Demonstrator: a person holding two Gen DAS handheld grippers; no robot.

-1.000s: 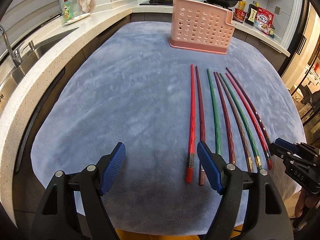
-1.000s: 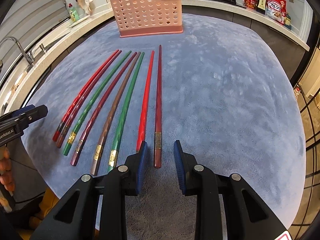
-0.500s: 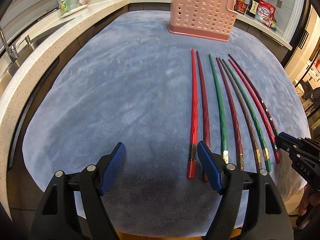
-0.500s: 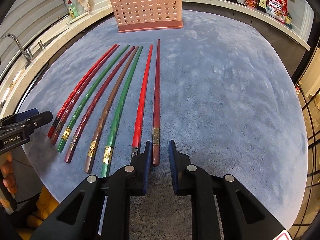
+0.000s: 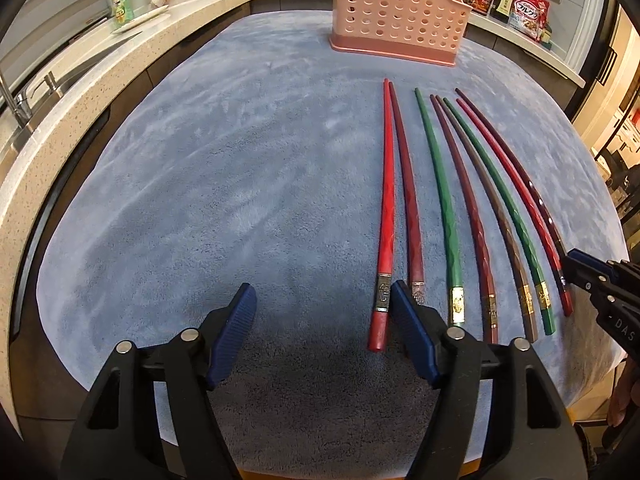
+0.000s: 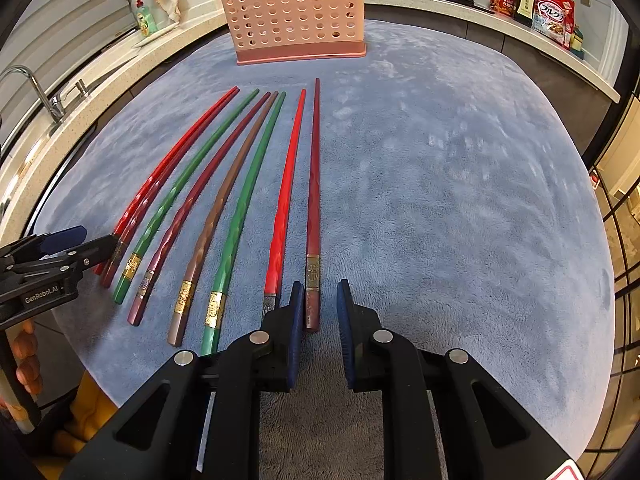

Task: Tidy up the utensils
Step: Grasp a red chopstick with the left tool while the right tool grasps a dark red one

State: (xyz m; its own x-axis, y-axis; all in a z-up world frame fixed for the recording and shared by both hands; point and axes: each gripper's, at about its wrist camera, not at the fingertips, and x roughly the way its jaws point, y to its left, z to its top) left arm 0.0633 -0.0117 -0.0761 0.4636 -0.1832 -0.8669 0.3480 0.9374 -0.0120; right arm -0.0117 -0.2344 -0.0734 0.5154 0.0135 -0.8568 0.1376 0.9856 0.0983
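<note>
Several chopsticks, red, dark red, green and brown, lie side by side on a blue cloth. A pink perforated holder stands upright beyond their tips. My left gripper hangs low over the cloth with its jaws wide and closing. The butt of the leftmost red chopstick lies between them, just inside the right pad, and nothing is pressed. My right gripper straddles the butt of the rightmost dark red chopstick. Its jaws are narrow, with a gap showing beside the right pad.
A speckled counter with a sink and tap runs along the left, with a dish soap bottle on it. Food packets stand at the back right. The cloth's near edge drops off just behind both grippers.
My left gripper has sunk closer to the cloth and its jaws have narrowed a little. The right gripper's jaws narrowed around the dark red chopstick's butt, then held still.
</note>
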